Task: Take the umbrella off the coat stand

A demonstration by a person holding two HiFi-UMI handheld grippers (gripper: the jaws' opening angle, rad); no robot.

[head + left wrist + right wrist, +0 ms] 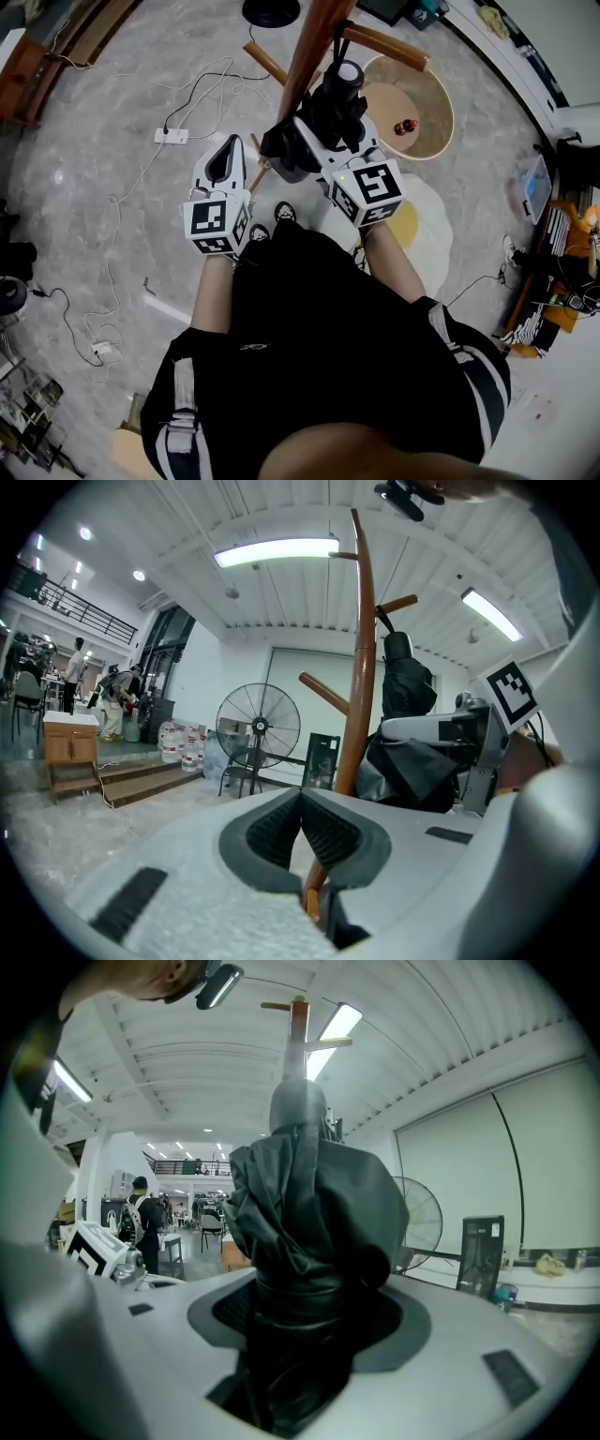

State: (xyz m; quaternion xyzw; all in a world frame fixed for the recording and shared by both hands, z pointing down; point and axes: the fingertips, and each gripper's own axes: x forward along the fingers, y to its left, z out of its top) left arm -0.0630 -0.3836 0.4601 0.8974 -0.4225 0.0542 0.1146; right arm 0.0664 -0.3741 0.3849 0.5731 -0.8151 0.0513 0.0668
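Observation:
The wooden coat stand (309,47) rises just ahead of me, and a folded black umbrella (335,105) hangs against its pole. My right gripper (323,141) is shut on the umbrella. In the right gripper view the umbrella's (309,1204) gathered black fabric fills the gap between the jaws of the right gripper (305,1312), with the stand's top (298,1016) behind. My left gripper (228,152) hangs shut and empty to the left of the pole. The left gripper view shows the left gripper's (300,794) pads meeting, the stand (361,667) and the umbrella (408,682) to its right.
A round wooden tub (442,94) stands behind the coat stand on the right, with an egg-shaped rug (424,234) nearer me. A power strip (171,136) and cables lie on the floor to the left. A pedestal fan (258,726) and low wooden steps (141,780) stand farther off.

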